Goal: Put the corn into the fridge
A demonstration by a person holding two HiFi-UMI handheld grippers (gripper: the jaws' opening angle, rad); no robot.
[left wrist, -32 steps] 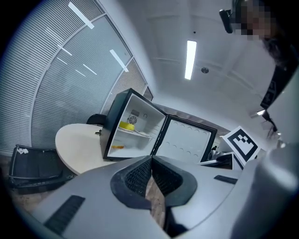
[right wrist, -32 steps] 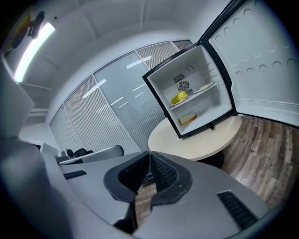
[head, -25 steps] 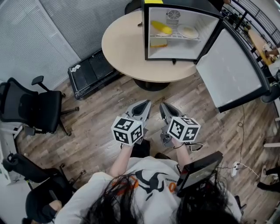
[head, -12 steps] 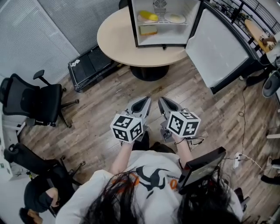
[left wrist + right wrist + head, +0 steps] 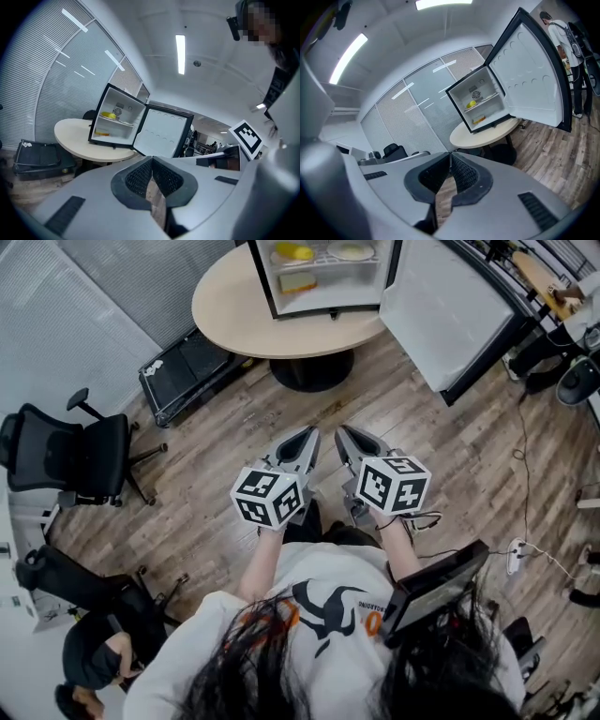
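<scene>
The small fridge stands on a round beige table with its door swung wide to the right. A yellow corn lies on its upper shelf beside a pale plate. It also shows as a yellow spot in the left gripper view and the right gripper view. My left gripper and right gripper are side by side over the wooden floor, well short of the table. Both are shut with nothing between the jaws.
A yellowish block sits on the fridge's lower shelf. A black case lies on the floor left of the table, and an office chair stands further left. Cables and a power strip lie at the right. Another person sits at lower left.
The fridge and table have slid toward the top of the head view and look farther off. Both grippers stay shut and keep their place side by side.
</scene>
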